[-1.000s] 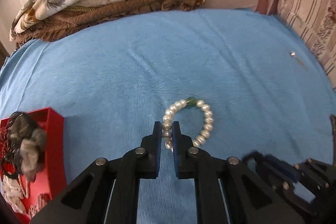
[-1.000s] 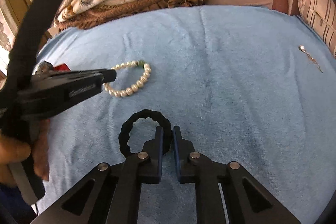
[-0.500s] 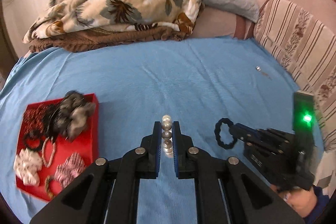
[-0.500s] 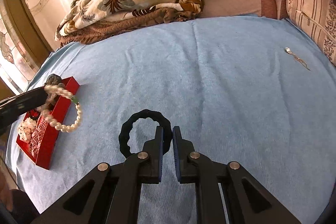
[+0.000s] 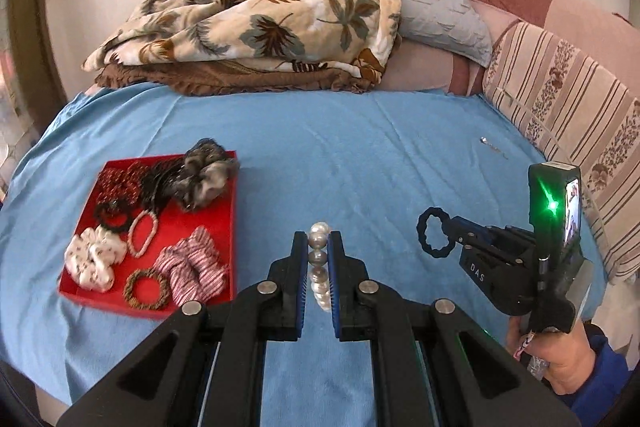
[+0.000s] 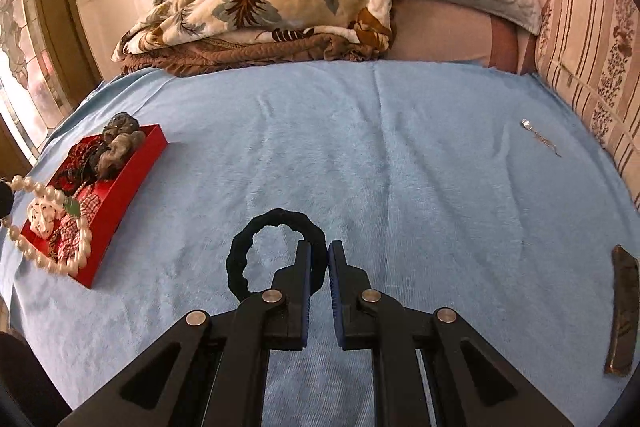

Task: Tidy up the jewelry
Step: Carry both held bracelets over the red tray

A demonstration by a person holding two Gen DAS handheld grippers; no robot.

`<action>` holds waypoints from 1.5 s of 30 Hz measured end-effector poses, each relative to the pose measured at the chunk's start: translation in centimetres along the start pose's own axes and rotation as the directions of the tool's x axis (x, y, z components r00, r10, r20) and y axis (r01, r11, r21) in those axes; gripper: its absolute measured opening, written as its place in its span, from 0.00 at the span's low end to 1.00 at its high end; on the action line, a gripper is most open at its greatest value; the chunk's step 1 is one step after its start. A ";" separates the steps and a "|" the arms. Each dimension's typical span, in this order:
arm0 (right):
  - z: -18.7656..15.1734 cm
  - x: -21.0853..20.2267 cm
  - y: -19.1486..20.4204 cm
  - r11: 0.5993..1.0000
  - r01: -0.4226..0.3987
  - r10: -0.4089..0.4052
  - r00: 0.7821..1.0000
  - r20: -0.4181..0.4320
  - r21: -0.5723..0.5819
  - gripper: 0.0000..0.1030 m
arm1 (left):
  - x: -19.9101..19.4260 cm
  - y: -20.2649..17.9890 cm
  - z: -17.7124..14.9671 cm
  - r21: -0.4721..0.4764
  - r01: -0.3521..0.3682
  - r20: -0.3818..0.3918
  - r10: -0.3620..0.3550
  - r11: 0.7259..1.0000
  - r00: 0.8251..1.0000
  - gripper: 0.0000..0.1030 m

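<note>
Since the earlier frame, both pieces are seen lifted clear of the blue bedspread [image 5: 360, 155], and the red tray [image 5: 224, 227], formerly cut off at the frame's lower left, is now shown whole at the left of the left wrist view.

Left gripper [image 5: 319, 247]: jaws nearly closed, pinched on the pearl bracelet [image 5: 319, 259]. From the right wrist view the bracelet is seen hanging as an open loop, with its green bead, in front of the near end of the tray — whether it is directly over the tray cannot be told.

Right gripper [image 6: 319, 267]: jaws nearly closed on the black ring-shaped band [image 6: 276, 259], held above the bedspread, well apart from the tray.

Tray contents: scrunchies, smaller bracelets and dark bands; bare red floor is left near the middle.

Step in hand, as judged: carry to the tray, pearl bracelet first — the band second.

Next move, as judged: the left gripper is to be brought over the bare part of the tray and lowered before the jaws are opened, so that the loop is not draped over the rim. The band is then to be carried leftward likewise.

One small silver piece [image 6: 538, 135] is left on the bedspread at far right.
</note>
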State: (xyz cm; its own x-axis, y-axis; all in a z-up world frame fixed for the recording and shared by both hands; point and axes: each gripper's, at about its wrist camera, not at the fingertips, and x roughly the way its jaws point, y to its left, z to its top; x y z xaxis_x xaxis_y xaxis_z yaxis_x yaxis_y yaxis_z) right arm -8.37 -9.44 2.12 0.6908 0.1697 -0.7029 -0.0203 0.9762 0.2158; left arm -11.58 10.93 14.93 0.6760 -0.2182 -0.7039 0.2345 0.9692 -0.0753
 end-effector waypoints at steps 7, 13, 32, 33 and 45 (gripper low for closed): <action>-0.6 -1.7 1.7 1.000 -0.001 0.002 1.000 0.030 -0.026 0.10 | -1.9 1.8 -1.1 -0.050 -0.042 0.021 0.043 0.998 0.999 0.09; -1.4 -2.1 3.8 0.997 0.006 -0.003 0.999 0.039 -0.071 0.10 | -2.5 4.6 -1.8 -0.093 -0.114 0.031 0.117 0.989 0.993 0.09; -3.9 -5.9 7.5 0.995 0.046 -0.041 0.998 0.055 -0.090 0.10 | -1.4 10.7 1.6 -0.045 -0.204 0.142 0.209 0.978 0.968 0.09; -3.8 -6.1 7.7 0.995 0.042 -0.037 0.998 0.052 -0.087 0.10 | -1.2 10.8 1.9 -0.040 -0.204 0.146 0.208 0.978 0.967 0.09; 0.4 -4.7 14.5 0.992 -0.084 0.083 0.996 -0.007 -0.089 0.10 | 2.7 16.3 2.3 -0.076 -0.172 0.123 0.180 0.982 0.976 0.09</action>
State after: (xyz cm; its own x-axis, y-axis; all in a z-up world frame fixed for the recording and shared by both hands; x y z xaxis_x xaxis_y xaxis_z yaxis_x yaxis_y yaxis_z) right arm -11.56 3.84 8.81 0.6818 0.2514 -0.6870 -0.1425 0.9668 0.2123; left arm -4.37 25.84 13.40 0.7881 -0.0526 -0.6132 0.0612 0.9981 -0.0069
